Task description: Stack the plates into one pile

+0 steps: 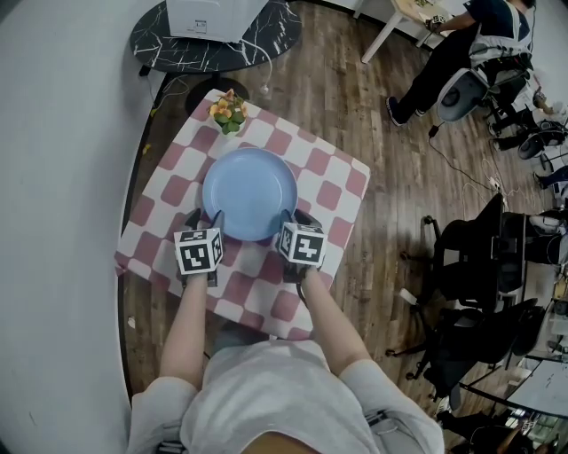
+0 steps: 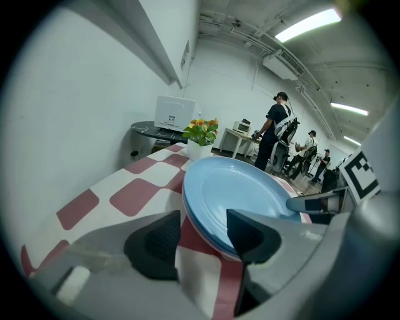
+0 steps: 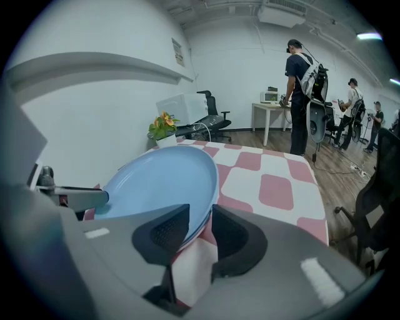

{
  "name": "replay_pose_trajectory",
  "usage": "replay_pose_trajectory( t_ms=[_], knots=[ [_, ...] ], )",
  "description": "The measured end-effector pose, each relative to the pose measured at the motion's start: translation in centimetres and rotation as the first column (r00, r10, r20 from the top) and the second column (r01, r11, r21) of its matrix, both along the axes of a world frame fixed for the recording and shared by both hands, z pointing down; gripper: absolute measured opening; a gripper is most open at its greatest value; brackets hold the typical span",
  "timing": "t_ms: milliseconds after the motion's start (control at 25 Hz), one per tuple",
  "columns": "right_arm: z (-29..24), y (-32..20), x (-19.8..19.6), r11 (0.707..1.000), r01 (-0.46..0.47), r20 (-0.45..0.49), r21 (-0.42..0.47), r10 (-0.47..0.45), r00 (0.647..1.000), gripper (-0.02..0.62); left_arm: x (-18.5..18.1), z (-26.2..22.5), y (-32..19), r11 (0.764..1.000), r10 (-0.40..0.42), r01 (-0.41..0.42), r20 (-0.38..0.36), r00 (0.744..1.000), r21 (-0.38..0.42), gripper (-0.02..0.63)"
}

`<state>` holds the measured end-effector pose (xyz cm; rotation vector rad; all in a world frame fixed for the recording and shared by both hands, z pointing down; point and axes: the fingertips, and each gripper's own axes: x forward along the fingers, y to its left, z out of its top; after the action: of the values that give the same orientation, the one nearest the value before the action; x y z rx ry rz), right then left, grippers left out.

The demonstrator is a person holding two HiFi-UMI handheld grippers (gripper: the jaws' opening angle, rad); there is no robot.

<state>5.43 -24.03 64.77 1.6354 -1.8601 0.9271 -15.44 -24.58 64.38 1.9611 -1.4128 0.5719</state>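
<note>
A pile of light blue plates (image 1: 248,193) lies in the middle of the red-and-white checked table (image 1: 337,191). My left gripper (image 1: 204,219) sits at the pile's near left rim and my right gripper (image 1: 297,218) at its near right rim. In the left gripper view the rim of the plates (image 2: 240,194) passes between the jaws of the left gripper (image 2: 203,234), with a gap on both sides. The right gripper view shows the plates (image 3: 162,181) with their edge inside the narrower gap of the right gripper (image 3: 199,231), and the pads are not pressing on it. Both grippers are open.
A small pot of flowers (image 1: 229,113) stands at the table's far corner. Behind it is a dark marbled round table (image 1: 266,40) with a white box (image 1: 209,13). To the right are a seated person (image 1: 461,44) and black office chairs (image 1: 479,257). A white wall runs along the left.
</note>
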Motion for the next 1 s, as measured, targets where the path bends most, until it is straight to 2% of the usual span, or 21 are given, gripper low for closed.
replay_pose_trajectory(
  t_ms=[200,280,400,440,720,1000],
  knots=[
    [-1.7,-0.3,-0.1,0.997,0.025,-0.018,0.078,-0.023,1.000,0.120,-1.1,-1.5,-0.1,0.997,-0.021,0.019,0.028,0.999,0.071,0.209],
    [-2.6,-0.5,-0.4,0.993,0.044,-0.023,0.114,-0.041,0.999,0.091,-1.7,-2.7,-0.1,0.992,-0.029,0.022,0.052,0.998,0.121,0.147],
    [-4.4,-0.5,-0.8,0.982,0.081,-0.023,0.173,-0.078,0.997,0.003,-2.1,-5.2,0.2,0.977,-0.040,0.024,0.076,0.996,0.210,0.027],
    [-5.2,-0.4,-1.0,0.976,0.095,-0.013,0.194,-0.094,0.996,0.003,-2.0,-6.1,0.4,0.971,-0.040,0.020,0.078,0.996,0.239,0.002],
    [-10.9,1.0,-1.8,0.926,0.179,0.034,0.334,-0.201,0.979,0.002,-1.0,-13.5,3.0,0.903,-0.028,-0.012,0.088,0.996,0.430,0.002],
    [-17.7,3.3,-1.6,0.829,0.299,-0.038,0.472,-0.320,0.947,0.002,0.1,-20.1,6.5,0.826,-0.084,0.028,0.074,0.994,0.562,0.002]
  ],
)
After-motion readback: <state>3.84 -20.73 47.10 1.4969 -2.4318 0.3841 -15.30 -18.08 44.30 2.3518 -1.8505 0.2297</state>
